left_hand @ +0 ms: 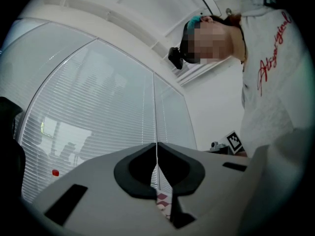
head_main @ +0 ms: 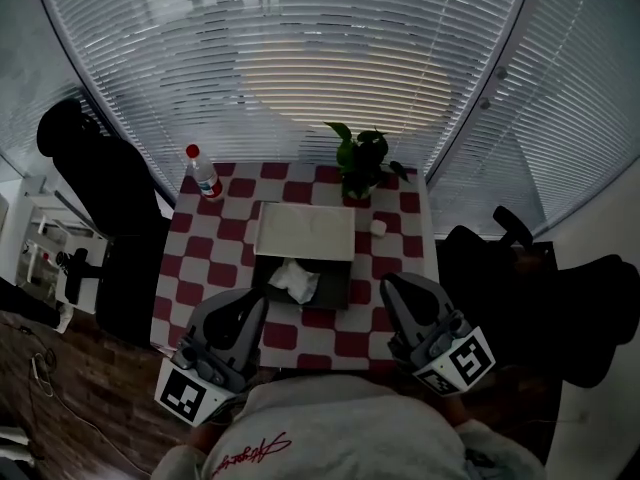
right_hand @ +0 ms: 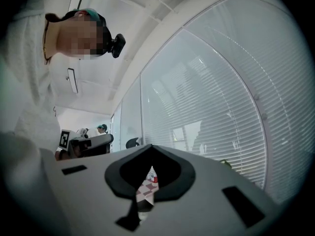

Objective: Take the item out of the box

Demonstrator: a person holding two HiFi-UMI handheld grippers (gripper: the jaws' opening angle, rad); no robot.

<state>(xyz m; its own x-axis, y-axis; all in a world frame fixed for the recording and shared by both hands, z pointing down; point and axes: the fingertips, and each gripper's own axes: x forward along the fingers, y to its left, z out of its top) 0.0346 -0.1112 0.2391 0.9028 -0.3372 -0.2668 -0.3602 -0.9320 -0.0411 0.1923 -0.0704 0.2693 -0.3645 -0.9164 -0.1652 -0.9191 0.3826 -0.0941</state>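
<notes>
While the crumpled white item lies inside the open box, you hold the left gripper and right gripper flanking the box's near end, jaws pressed together, empty.

Left gripper and right gripper (fingers together) hover.

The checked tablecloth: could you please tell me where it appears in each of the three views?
Head view: the checked tablecloth lies at the centre.
Left gripper view: a sliver, low centre, through the gap between the jaws.
Right gripper view: the same, low centre.
Shared landmark: the window blinds.
</notes>
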